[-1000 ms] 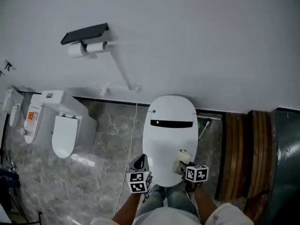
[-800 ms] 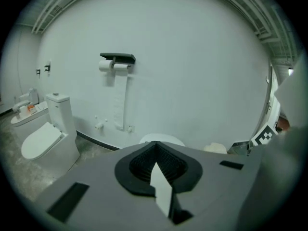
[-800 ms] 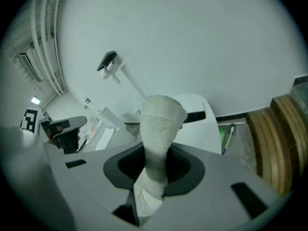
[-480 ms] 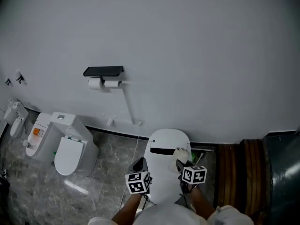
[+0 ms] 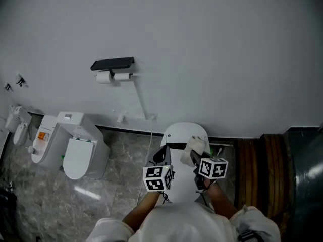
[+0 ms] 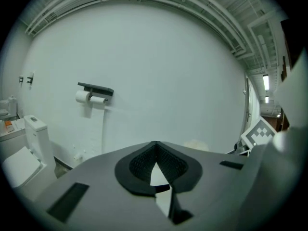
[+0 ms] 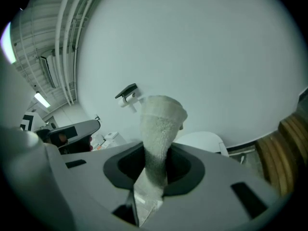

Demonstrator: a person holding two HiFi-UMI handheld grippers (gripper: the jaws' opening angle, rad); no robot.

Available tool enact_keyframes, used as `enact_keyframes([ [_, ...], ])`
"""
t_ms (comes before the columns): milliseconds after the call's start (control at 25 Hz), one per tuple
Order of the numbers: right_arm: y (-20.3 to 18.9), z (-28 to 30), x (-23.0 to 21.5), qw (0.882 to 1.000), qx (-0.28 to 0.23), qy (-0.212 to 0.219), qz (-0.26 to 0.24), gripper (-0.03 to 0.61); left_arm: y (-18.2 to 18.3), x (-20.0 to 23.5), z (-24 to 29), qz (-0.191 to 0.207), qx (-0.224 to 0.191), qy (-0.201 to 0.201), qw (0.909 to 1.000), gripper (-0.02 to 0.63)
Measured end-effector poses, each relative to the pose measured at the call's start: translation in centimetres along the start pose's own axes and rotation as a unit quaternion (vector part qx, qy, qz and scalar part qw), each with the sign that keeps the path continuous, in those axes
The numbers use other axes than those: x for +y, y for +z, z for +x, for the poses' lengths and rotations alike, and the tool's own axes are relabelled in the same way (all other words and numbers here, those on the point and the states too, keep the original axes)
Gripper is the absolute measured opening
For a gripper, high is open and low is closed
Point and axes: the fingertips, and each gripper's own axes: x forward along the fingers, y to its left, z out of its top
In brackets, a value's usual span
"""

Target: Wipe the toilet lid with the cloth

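White oval toilet lid [image 5: 182,132]: smooth plastic, glossy.
Off-white terry cloth [image 7: 161,121]: looped pile, rough, matt.
Grey veined floor [image 5: 118,158]: polished stone, light sheen.
Pale wall [image 5: 212,49]: smooth, matt.
Brown slatted panel [image 5: 262,160]: wood, dull.
White toilet-paper rolls [image 5: 111,76]: paper, matt.
Left tongs [image 6: 155,150]: grey matt plastic shell, black ribbed pads.

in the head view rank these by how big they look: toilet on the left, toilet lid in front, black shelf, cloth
1. toilet on the left
2. toilet lid, partly covered
3. black shelf and cloth: too close to rank; shelf longer, cloth bulkier and nearer the camera
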Motion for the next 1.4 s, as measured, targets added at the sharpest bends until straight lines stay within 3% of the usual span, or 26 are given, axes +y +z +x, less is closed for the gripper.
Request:
enact_keyframes([
  [120,-1.3,0.1,1.1,1.0,0.002,0.01,0.011,0.092,1.1,-0.1,-1.0,0.01,-0.026,-0.016,0.9995,0.014],
  [480,-1.0,-0.5,3.1,1.0,-0.001,0.004,-0.025,0.092,1.1,0.8,-2.0,0.005,-0.024,-0.013,0.9996,0.014],
  [1400,-1.2,-0.9,2.7,1.0,0.008,0.003,-0.025,0.092,-0.9,0.2,-1.9,-0.022,-0.006,-0.012,0.9997,0.014],
])
